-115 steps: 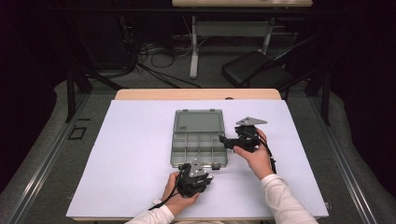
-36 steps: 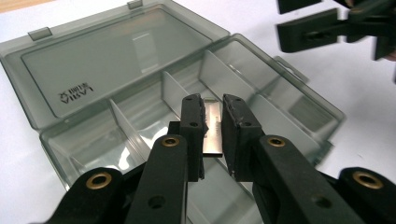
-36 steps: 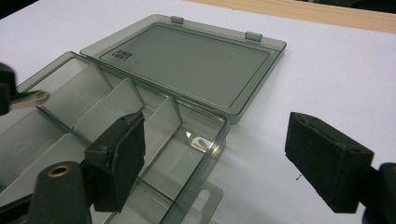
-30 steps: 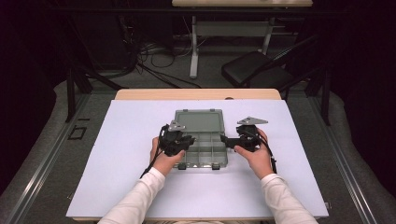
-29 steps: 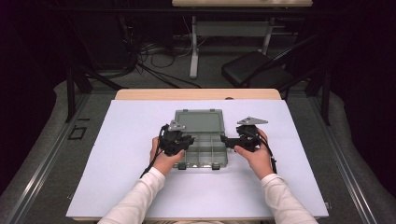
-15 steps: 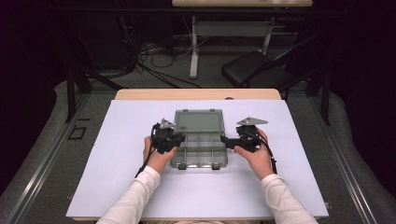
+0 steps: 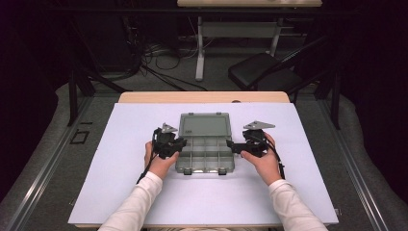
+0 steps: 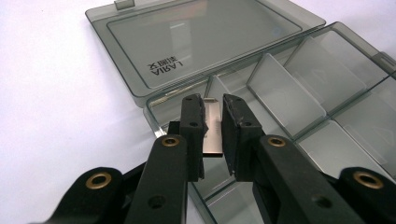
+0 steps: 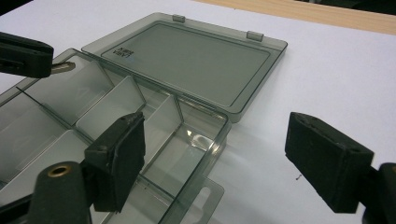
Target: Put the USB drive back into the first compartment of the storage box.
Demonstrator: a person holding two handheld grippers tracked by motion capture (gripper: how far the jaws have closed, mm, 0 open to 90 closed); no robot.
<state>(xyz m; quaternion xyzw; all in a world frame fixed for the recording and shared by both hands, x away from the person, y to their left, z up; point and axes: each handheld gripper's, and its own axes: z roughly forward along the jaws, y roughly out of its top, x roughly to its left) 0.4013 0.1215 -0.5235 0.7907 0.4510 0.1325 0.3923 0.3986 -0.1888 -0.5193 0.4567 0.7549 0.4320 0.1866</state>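
Smoky grey plastic makes up the compartment box (image 7: 204,155), which lies open near the middle of the white table (image 7: 120,192), its lid (image 7: 204,125) folded flat toward the far edge. The left gripper (image 8: 212,135) has its jaws closed on a small silvery metal piece (image 8: 214,133), held just over the box's left end compartment by the hinge. The right gripper (image 9: 224,163) sits at the box's right end with its jaws wide apart, one over a compartment and the other outside the wall, clamping nothing.

By my judgement the metal piece is light, stiff and slick; flat pads on its broad faces, as now, should hold it, though a slack squeeze could let it slide out. The box looks light and thin-walled, likely to skid on the smooth table and to flex if pinched hard. The outer wall near a corner, or the tab at the near edge (image 9: 205,200), seems the soundest place to steady it
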